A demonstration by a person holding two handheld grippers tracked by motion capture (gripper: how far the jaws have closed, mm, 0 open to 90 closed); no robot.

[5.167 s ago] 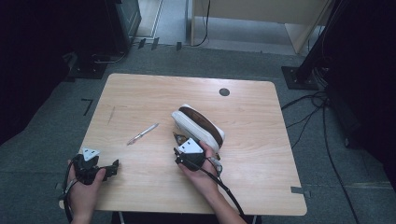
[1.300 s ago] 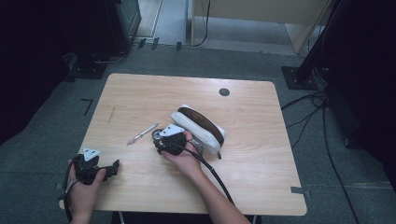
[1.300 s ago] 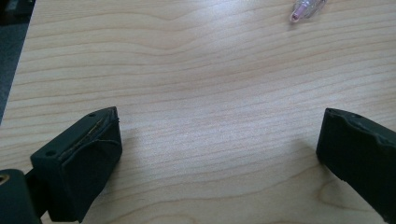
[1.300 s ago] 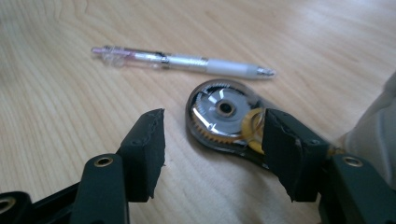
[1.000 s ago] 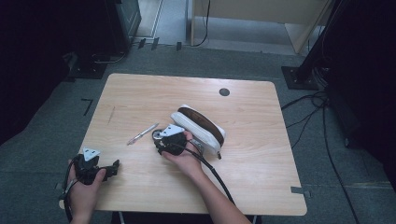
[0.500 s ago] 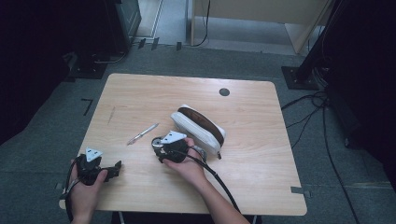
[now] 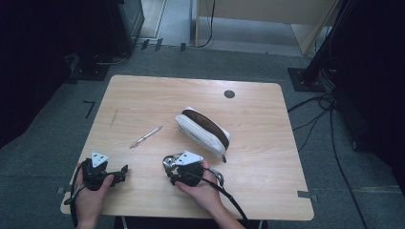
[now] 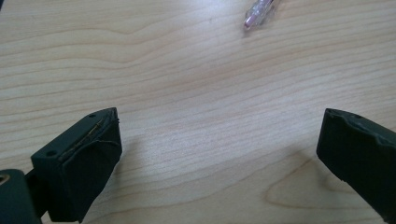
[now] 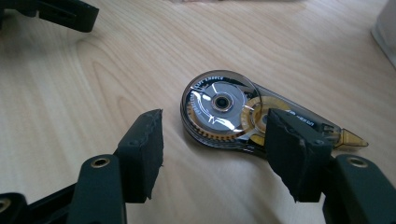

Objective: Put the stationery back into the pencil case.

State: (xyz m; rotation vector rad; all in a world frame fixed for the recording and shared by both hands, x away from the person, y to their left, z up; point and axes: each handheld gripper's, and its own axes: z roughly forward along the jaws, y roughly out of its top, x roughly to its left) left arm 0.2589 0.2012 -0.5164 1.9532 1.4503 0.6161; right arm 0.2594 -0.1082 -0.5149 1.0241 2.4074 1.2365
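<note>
A clear correction-tape dispenser (image 9: 219, 102) lies flat on the wooden table (image 7: 258, 157). My right gripper (image 9: 215, 126) stands open around its near side. The left pad is clear of it; the right pad stands in front of its body. From above, that right gripper (image 7: 173, 168) sits near the table's front middle with the dispenser (image 7: 167, 160) at its tips. My left gripper (image 7: 120, 172) rests at the front left, open, with bare wood between its jaws (image 8: 219, 121). A pen (image 7: 145, 136) lies ahead of it, its tip (image 8: 258, 10) at the top of the left gripper view.
A white pencil case (image 7: 203, 131) with a brown open top lies slantwise at the table's middle, just behind my right hand. A dark round hole (image 7: 229, 94) sits near the far edge. Cables trail off the front edge. The far half of the table is bare wood.
My right gripper has come away from the pencil case toward the front edge, and the tape dispenser is now on the table at its tips. The left hand has stayed put.
</note>
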